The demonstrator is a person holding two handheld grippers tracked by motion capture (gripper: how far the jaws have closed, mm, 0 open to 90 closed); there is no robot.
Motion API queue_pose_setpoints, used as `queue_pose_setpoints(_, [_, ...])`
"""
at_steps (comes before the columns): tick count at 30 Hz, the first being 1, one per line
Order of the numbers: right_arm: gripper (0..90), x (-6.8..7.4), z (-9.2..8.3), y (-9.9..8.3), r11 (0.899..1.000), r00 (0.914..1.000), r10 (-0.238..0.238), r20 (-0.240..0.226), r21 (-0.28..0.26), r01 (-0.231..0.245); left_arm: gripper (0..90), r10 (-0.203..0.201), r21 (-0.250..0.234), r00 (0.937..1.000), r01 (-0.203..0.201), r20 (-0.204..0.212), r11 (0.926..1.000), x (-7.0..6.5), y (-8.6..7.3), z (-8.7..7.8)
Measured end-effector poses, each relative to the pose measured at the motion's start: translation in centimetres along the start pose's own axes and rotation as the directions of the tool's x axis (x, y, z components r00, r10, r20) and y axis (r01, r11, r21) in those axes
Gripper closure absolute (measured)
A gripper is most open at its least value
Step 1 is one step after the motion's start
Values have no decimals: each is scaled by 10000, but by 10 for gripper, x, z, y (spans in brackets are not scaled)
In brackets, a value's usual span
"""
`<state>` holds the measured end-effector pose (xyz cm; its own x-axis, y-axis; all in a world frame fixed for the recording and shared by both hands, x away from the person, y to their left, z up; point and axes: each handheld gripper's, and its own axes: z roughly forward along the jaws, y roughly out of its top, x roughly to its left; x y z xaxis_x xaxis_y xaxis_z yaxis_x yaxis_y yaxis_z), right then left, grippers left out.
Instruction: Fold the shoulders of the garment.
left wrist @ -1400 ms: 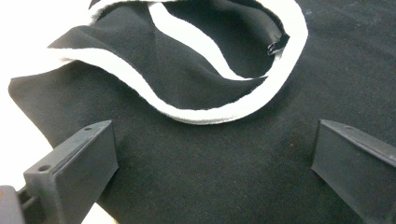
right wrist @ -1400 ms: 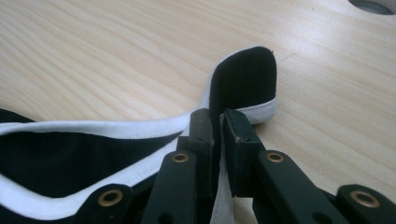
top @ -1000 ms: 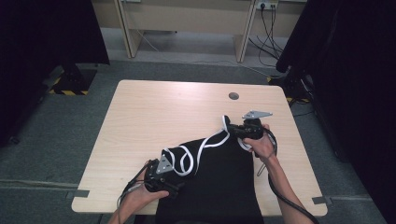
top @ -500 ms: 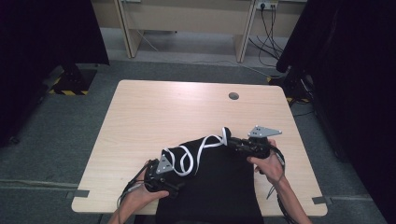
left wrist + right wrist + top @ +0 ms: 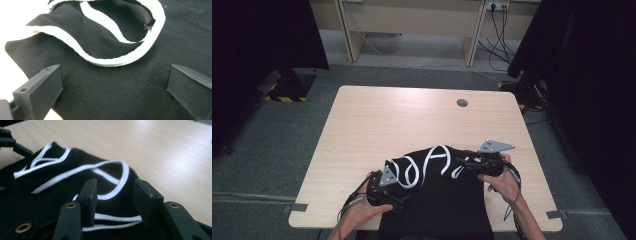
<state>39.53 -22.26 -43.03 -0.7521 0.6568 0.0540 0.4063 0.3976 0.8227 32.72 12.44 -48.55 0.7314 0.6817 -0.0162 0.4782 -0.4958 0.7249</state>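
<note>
A soft black knit garment (image 5: 437,200) edged in curving white ribbed trim lies crumpled at the near edge of the pale wood-grain table (image 5: 387,120), the left gripper (image 5: 112,82) spread wide over it, empty, while the right gripper (image 5: 116,200) has just been opening, its jaws part open above the trim, gripping nothing.

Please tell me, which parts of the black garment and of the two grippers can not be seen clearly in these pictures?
- Black garment: in the high view its near part hangs past the table edge and the picture's bottom edge cuts it.
- Left gripper: in the high view its jaws are hidden under its own body and the hand.
- Right gripper: in its own view the jaws have just been opening; whether cloth touches the pads is unclear.
- Garment type: folds hide it.
</note>
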Motion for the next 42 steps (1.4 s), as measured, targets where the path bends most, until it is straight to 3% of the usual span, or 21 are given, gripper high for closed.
queue_pose_setpoints(7, [539, 8, 20, -11, 9958, 9997, -220, -44, 888, 223, 0, 2, 0, 10000, -2, 0, 10000, 0, 0, 0])
queue_pose_setpoints(12, [562, 4, 30, -25, 9787, 9962, -714, 501, 1961, 603, 0, -2, -1, 10000, 2, 0, 10000, 0, 0, 0])
queue_pose_setpoints(16, [574, -5, 22, -31, 9829, 9941, -588, 907, 1794, 418, 0, -6, -3, 10000, 6, -2, 10000, 0, 0, 0])
queue_pose_setpoints(18, [511, -6, 19, -30, 9843, 9954, -476, 833, 1733, 326, 0, -7, -3, 10000, 7, -3, 10000, 0, 0, 0])
queue_pose_setpoints(22, [483, -5, 3, -28, 9935, 9968, -196, 772, 1133, 107, 0, -7, -2, 10000, 7, -2, 10000, 0, 0, 0])
queue_pose_setpoints(28, [417, 12, -21, -49, 9881, 9973, 92, 728, 1527, -203, 0, -4, 0, 10000, 4, -1, 10000, 0, 0, 0])
queue_pose_setpoints(31, [397, 20, -23, -63, 9804, 9971, 101, 754, 1954, -247, 0, -6, -1, 10000, 6, -2, 10000, 0, 0, 0])
queue_pose_setpoints(37, [388, 20, -23, -70, 9840, 9950, 64, 993, 1766, -240, 0, -70, 2, 9999, 70, -78, 10000, 1, 0, 0])
queue_pose_setpoints(42, [391, 9, -18, -68, 9869, 9944, 160, 1043, 1581, -325, 0, -193, 7, 9996, 193, -211, 9998, 6, 4, 4])
